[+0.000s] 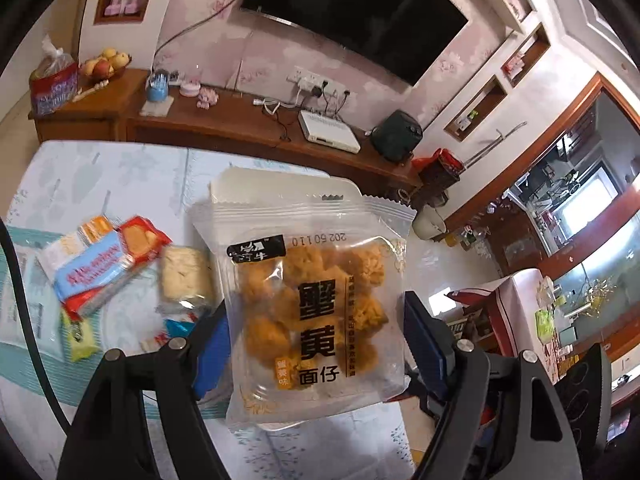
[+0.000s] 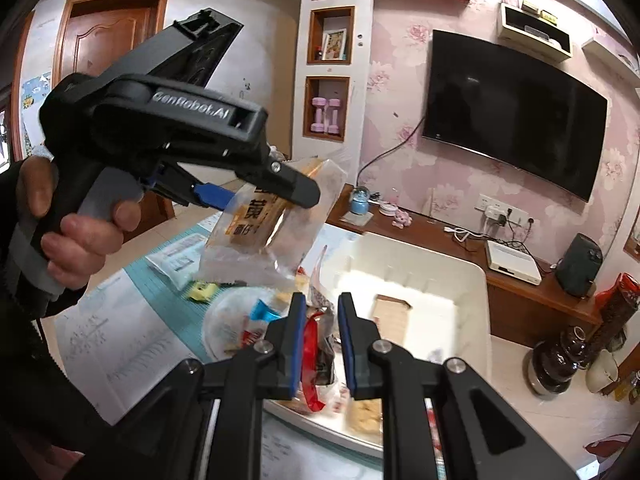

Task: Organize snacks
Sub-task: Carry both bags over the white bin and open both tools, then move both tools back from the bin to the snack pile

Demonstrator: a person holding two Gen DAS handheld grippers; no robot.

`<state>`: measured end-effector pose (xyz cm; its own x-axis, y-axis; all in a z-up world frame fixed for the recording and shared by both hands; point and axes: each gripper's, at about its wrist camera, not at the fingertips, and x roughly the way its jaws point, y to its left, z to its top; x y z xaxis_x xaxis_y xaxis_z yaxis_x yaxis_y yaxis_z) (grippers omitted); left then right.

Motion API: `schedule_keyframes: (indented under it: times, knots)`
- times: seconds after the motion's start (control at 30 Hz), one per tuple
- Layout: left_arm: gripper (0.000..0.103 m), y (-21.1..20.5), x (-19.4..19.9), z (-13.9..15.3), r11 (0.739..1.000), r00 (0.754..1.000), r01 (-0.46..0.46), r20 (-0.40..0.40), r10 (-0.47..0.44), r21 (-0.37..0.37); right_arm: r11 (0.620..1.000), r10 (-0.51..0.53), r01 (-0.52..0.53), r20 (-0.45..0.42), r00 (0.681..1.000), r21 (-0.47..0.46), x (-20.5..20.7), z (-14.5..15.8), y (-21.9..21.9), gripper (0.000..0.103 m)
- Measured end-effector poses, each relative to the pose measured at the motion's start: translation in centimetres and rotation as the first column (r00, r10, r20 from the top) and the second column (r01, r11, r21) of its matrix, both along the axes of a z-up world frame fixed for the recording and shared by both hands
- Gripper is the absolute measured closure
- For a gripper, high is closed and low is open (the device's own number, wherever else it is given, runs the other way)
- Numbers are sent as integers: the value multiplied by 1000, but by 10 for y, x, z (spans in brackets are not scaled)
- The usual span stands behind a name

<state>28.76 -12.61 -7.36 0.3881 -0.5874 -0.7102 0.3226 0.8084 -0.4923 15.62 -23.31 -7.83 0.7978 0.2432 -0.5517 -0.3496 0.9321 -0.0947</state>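
Note:
My left gripper (image 1: 316, 344) is shut on a clear packet of orange crispy noodle snacks (image 1: 316, 296) with black characters, held up above the table. In the right wrist view a hand holds that left gripper (image 2: 264, 200) at the upper left, and the same packet (image 2: 272, 236) hangs tilted from it. My right gripper (image 2: 322, 340) is shut on a small red and dark snack wrapper (image 2: 318, 344), just in front of a white bin (image 2: 440, 256). A brown packet (image 2: 392, 316) lies on the bin's floor.
Loose snacks lie on the table to the left: a blue packet (image 1: 92, 272), a red biscuit packet (image 1: 140, 240) and a pale cake (image 1: 186, 280). More wrapped snacks (image 2: 256, 320) sit left of the bin. A wooden TV cabinet (image 2: 520, 292) runs behind the table.

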Motion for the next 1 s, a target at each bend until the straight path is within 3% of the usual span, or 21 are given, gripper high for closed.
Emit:
schedule_keyframes:
  times: [0.23, 0.37, 0.57, 0.9, 1.0]
  knots:
    - [22, -35, 4, -7, 999, 1000, 7, -14, -6, 46, 994, -104, 104, -8, 995, -18, 10, -9, -39, 86]
    - [21, -41, 6, -4, 1000, 1000, 4, -12, -4, 20, 986, -167, 168, -12, 986, 15, 14, -12, -55, 86]
    - [21, -42, 8, 3, 998, 1000, -14, 14, 13, 54, 975, -221, 223, -57, 974, 26, 14, -19, -74, 75]
    - [21, -8, -4, -8, 983, 993, -113, -28, 119, 147, 964, -240, 254, -154, 958, 78, 20, -30, -83, 72]
    - [21, 6, -8, -12, 973, 989, -141, -28, 148, 185, 957, -275, 286, -179, 945, 40, 22, -28, -74, 72]
